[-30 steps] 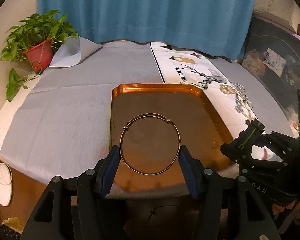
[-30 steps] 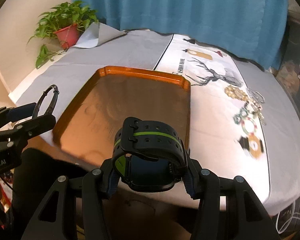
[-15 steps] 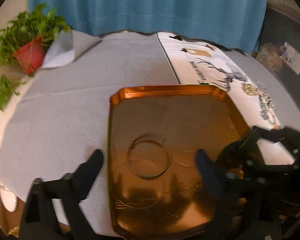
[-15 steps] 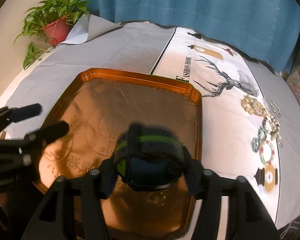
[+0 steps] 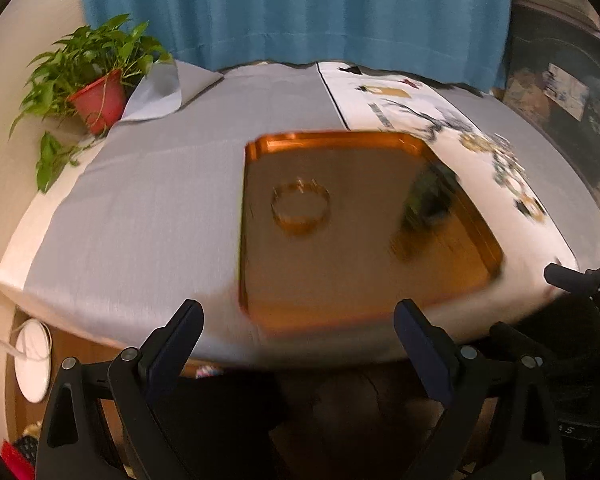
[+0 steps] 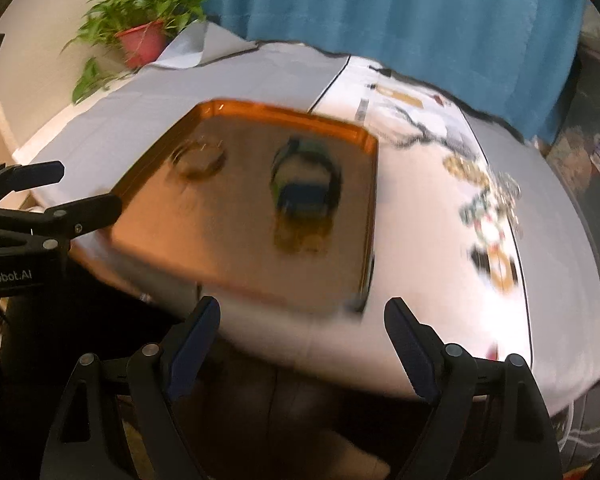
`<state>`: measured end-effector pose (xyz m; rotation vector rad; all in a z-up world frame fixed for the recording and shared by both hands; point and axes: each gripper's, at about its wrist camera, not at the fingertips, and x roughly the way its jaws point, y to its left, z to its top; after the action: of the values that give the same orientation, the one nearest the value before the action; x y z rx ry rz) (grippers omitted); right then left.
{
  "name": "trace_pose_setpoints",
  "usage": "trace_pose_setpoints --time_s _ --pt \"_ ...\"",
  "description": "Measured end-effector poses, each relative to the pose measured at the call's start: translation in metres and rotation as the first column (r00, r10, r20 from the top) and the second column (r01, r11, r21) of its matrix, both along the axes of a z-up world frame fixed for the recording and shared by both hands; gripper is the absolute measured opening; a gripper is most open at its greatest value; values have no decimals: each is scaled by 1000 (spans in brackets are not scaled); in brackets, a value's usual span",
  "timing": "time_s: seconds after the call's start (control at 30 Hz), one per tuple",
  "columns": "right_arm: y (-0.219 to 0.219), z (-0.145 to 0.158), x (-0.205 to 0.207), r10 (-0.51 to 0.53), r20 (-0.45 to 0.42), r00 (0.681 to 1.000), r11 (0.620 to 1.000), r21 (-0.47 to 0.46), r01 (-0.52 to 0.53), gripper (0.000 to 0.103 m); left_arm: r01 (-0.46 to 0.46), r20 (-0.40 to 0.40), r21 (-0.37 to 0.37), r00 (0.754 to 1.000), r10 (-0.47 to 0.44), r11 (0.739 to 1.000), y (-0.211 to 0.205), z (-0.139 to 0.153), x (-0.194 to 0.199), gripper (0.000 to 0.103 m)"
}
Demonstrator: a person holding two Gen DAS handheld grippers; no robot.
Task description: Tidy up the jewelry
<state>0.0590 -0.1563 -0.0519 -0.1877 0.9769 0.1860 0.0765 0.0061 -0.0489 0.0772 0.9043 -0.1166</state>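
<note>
My left claw [image 5: 298,330] is released and holds nothing, its fingers spread wide over the near edge of the tabletop [image 5: 140,200]. My right claw [image 6: 300,328] is released too, jaws wide apart and bare. Both views are blurred, so I judge the claws are moving.

The thin bangle [image 5: 300,210] lies flat on the orange tray [image 5: 332,138], toward its left side. The black watch with the green stripe [image 6: 306,184] sits on the same tray, toward its right edge, well apart from the bangle. The tray rests at the near edge of the tabletop.

I judge this step, putting these two pieces down, as done. What remains is the cluster of jewelry [image 6: 488,200] on the white deer-print runner [image 6: 420,128], toward the right edge of the tabletop. The next move calls for swinging the right claw over to that cluster, picking one small piece cleanly out of the tangle, and carrying it to a bare part of the tray.

A second ago the left claw clasped the bangle and the right claw gripped the watch above the tray; now both pieces lie on it and the claws have pulled back toward me.
</note>
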Motion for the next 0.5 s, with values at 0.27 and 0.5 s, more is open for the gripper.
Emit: trace_pose_setpoints --time_s 0.27,0.5 --pt "-8 22 -61 -22 55 998 999 31 21 85 -12 55 7 998 12 1000 -3 19 -66 95" --pt "-5 42 -89 -8 113 994 999 49 2 85 -14 95 0 995 14 1000 -9 33 -98 95"
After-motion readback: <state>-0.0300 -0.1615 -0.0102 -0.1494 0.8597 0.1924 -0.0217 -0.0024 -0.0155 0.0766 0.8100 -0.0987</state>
